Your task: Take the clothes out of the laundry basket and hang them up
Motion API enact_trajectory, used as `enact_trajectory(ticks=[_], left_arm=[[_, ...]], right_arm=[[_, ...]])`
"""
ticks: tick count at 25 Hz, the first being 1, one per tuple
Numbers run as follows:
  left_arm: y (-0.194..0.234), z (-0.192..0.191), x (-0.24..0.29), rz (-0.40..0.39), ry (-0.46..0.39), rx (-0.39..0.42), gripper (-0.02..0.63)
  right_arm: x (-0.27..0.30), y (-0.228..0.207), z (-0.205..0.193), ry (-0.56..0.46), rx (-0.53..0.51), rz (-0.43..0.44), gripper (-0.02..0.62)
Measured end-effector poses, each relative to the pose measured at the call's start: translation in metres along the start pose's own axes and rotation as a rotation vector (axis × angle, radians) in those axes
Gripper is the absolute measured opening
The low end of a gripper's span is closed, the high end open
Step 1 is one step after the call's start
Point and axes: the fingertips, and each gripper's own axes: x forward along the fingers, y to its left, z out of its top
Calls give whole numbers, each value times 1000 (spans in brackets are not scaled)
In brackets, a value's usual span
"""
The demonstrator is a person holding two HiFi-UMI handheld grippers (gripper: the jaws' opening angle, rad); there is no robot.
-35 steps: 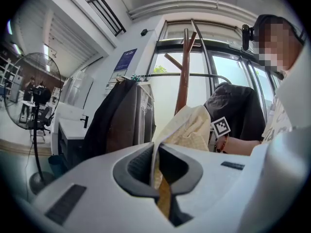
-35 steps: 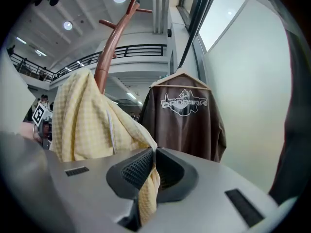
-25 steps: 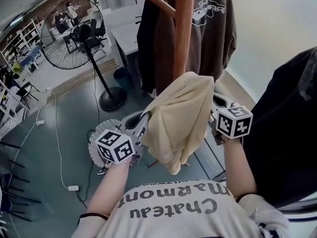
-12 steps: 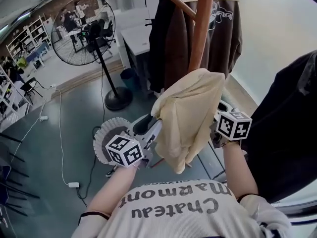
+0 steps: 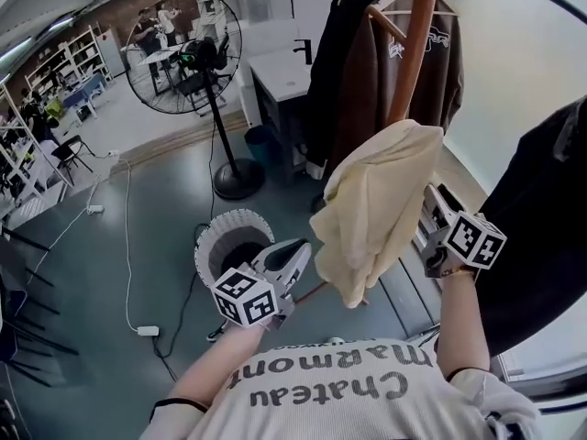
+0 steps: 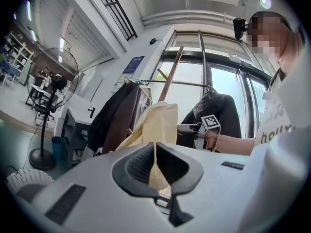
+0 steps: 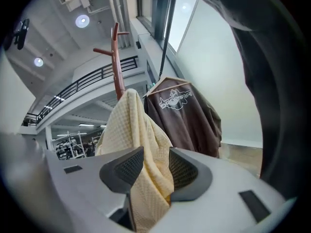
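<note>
A cream waffle-knit garment [image 5: 376,200] hangs draped from the wooden coat stand [image 5: 415,44]. My left gripper [image 5: 298,251] is below and left of it, clear of the cloth. In the left gripper view its jaws [image 6: 155,149] have just closed tip to tip, with nothing between them and the garment [image 6: 158,123] beyond. My right gripper [image 5: 431,211] is at the garment's right edge. Its jaws [image 7: 156,157] have just been opening and stand apart, with the cloth [image 7: 131,125] hanging loosely between them. The white laundry basket [image 5: 216,236] stands on the floor below the left gripper.
A brown jacket [image 5: 440,71] and a dark coat [image 5: 330,62] hang on the stand behind the garment. A black garment [image 5: 541,218] hangs at the far right. A standing fan [image 5: 188,53] with a cable on the floor is at the back left, next to a white desk [image 5: 284,71].
The left gripper has come off the garment's left edge and dropped away toward the basket. The right gripper has shifted right, its jaws now apart. The garment stays on the stand.
</note>
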Motion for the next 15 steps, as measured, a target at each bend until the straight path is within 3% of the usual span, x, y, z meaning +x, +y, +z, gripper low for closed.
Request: enact_trajectory(ticks=[7, 9, 12, 15], left_arm=[[3, 5, -100, 182, -60, -51, 9], [5, 0, -129, 226, -66, -62, 9], [4, -7, -170, 304, -70, -67, 9], [1, -8, -211, 386, -94, -70, 9]], right_arm=[[-48, 41, -20, -49, -11, -95, 159], [-55, 57, -43, -50, 33, -102, 153], [-66, 79, -87, -18, 109, -127, 78], [-70, 118, -131, 58, 139, -89, 58]])
